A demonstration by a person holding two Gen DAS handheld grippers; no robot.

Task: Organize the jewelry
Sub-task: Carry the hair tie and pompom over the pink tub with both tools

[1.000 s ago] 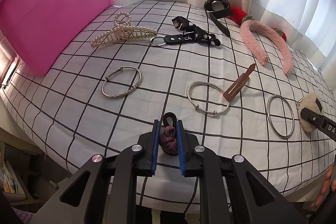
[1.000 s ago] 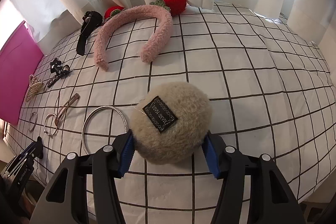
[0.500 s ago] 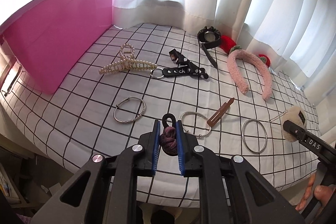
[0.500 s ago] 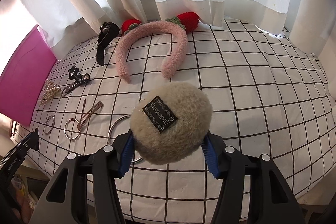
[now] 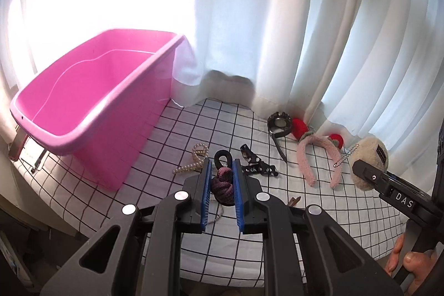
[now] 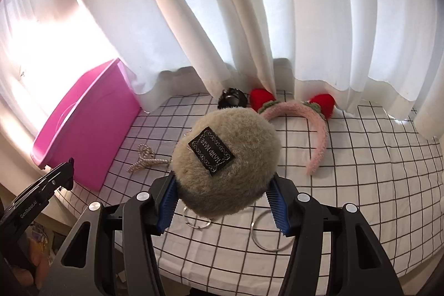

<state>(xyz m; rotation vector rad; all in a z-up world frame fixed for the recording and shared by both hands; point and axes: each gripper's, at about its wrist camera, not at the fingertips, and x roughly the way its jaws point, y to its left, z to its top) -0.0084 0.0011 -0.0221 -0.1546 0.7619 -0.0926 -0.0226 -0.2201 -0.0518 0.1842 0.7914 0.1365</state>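
My left gripper (image 5: 222, 168) is shut on a purple braided hair tie (image 5: 222, 183) with a black loop, held high above the checked cloth. My right gripper (image 6: 222, 190) is shut on a beige fluffy pom-pom (image 6: 224, 160) with a black label; the same pom-pom (image 5: 367, 157) shows at the right of the left wrist view, its ball chain hanging. The empty pink bin (image 5: 91, 113) stands at the left, also seen as the pink bin (image 6: 86, 126) in the right wrist view. On the cloth lie a pearl claw clip (image 5: 194, 160), a black keychain strap (image 5: 256, 164), a watch (image 5: 280, 126) and a pink fuzzy headband (image 5: 305, 157).
White curtains (image 6: 249, 18) hang behind the table with the checked cloth (image 6: 360, 157). Two silver bangles (image 6: 270, 237) lie under the right gripper. A brown hair clip (image 5: 294, 201) peeks out by the left gripper's finger. A person's fingers (image 5: 408, 265) hold the right gripper's handle.
Both grippers have risen well above the table with their items still held. The views now look down on the bin's open top and the jewelry appears smaller and farther away.
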